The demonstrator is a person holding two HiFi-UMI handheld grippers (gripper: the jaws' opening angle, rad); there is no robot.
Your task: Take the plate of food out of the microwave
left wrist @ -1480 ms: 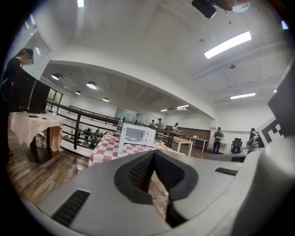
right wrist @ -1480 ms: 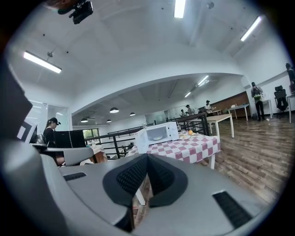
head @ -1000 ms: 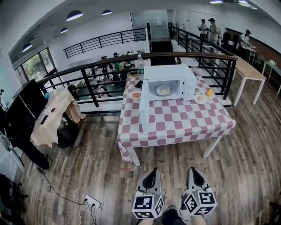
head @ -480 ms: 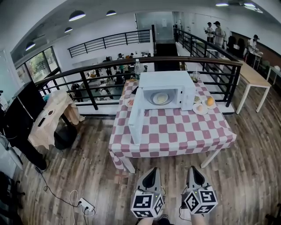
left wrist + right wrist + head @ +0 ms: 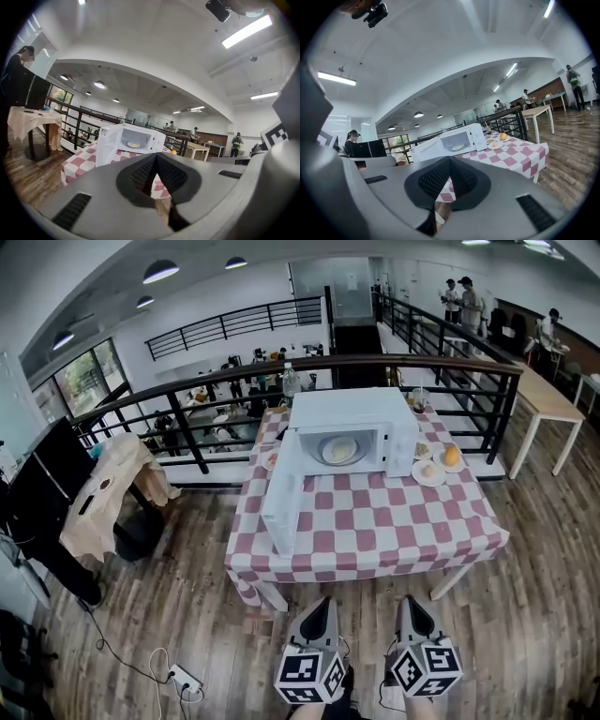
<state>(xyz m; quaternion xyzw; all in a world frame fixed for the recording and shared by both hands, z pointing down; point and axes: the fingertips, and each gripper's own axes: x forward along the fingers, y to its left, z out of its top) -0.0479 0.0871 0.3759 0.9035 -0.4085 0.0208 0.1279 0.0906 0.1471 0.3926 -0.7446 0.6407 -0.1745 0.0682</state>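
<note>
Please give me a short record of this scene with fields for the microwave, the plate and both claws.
microwave: white, on the table, door open
plate of food: inside the microwave
left claw: shut, empty, short of the table
right claw: shut, empty, short of the table

The microwave (image 5: 352, 423) was white, door included; the bench (image 5: 394, 526) was covered in dusty red and white check; the plate (image 5: 339, 450) inside looked pale, its food perhaps yellowish; the floor (image 5: 159, 606) was brown wood plank; the railing (image 5: 187, 423) was black under a brown top rail; the left tongs (image 5: 323, 601) and right tongs (image 5: 410, 601) were grey, their cubes marked with black-and-white squares.
</note>
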